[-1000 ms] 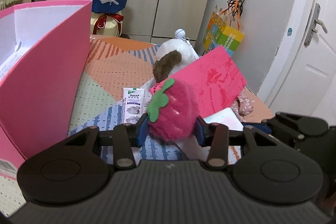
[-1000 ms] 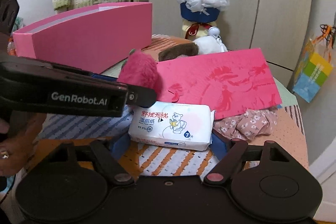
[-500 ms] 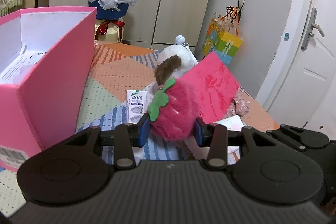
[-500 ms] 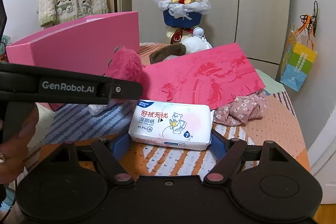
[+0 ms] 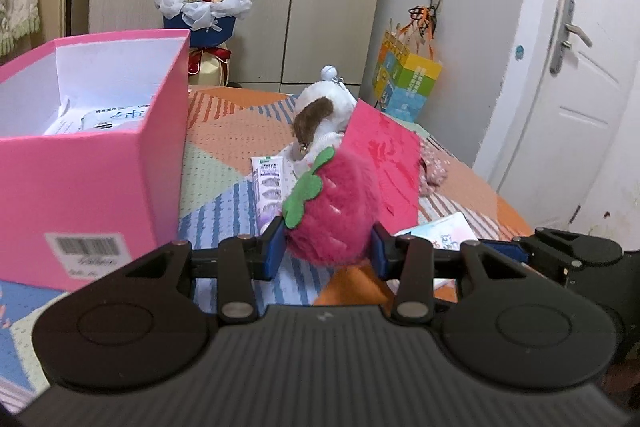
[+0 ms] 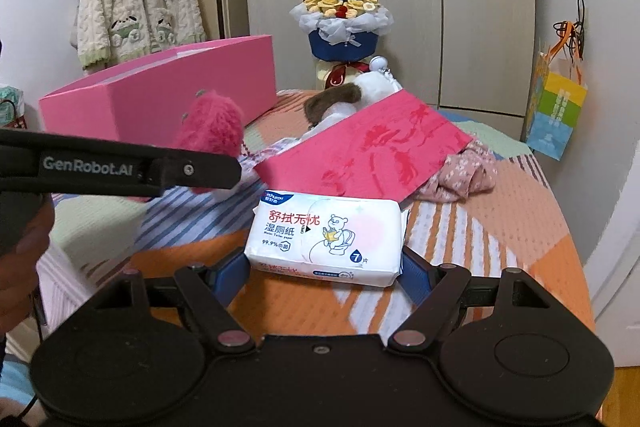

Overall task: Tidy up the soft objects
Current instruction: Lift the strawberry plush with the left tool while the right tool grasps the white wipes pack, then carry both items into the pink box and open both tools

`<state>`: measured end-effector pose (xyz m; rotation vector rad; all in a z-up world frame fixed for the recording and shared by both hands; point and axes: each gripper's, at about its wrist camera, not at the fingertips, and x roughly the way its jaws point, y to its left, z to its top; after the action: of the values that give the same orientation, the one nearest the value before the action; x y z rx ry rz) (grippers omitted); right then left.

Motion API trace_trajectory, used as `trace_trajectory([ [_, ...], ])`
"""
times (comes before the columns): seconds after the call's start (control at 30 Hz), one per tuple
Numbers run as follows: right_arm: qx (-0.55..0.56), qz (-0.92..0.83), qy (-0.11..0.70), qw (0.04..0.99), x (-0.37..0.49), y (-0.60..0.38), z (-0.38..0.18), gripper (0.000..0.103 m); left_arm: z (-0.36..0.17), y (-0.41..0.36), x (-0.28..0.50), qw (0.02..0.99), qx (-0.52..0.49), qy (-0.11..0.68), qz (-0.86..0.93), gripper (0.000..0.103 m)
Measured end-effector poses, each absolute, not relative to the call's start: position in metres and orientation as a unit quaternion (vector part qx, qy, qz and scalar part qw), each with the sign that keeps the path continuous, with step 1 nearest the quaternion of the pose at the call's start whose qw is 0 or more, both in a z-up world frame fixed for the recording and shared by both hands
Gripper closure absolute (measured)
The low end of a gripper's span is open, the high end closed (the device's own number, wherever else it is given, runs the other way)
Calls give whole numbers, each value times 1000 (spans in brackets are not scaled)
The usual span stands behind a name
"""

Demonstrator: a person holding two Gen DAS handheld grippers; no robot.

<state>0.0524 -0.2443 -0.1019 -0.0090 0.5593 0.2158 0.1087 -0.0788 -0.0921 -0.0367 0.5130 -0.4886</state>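
A fluffy pink strawberry plush [image 5: 334, 211] with green leaves is held off the table, my left gripper [image 5: 328, 251] shut on it. To its left stands an open pink box [image 5: 92, 163] with papers inside. In the right wrist view my right gripper [image 6: 326, 273] is shut on a white pack of wet wipes [image 6: 326, 237], lifted above the patterned tablecloth. The left gripper and the strawberry plush [image 6: 210, 131] show at the left of that view, in front of the pink box [image 6: 160, 91].
A pink lid [image 6: 368, 151] leans over a white and brown plush [image 6: 348, 95], with floral fabric [image 6: 464, 175] beside it. A small tube [image 5: 268, 187] lies by the box. A flower bouquet [image 6: 342, 23] and wardrobe stand behind; a paper bag [image 6: 556, 107] hangs at the right.
Both grippers have drawn back and up with their loads. In the left wrist view the pink box has dropped lower and its inside now shows.
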Motion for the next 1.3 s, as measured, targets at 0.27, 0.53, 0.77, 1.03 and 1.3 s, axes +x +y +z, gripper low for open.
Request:
trace_trajectory([
  [0.27,-5,107,283,953,27,-237,-98,21,-88,-56,79,931,1,270,-244,62],
  [0.53,-8,142,322,936,13,-229,-81,21,-83,-22,64,909,-6,333,-251,62],
  [0.77,-18,188,336,923,8,-213,-59,21,-70,11,52,912,-25,342,-225,62],
  [1.03,5,254,337,906,5,-185,-28,21,-44,47,50,899,-35,364,-243,62],
  [1.3,-28,300,304,904,19,-149,15,21,4,66,48,919,7,318,-233,62],
])
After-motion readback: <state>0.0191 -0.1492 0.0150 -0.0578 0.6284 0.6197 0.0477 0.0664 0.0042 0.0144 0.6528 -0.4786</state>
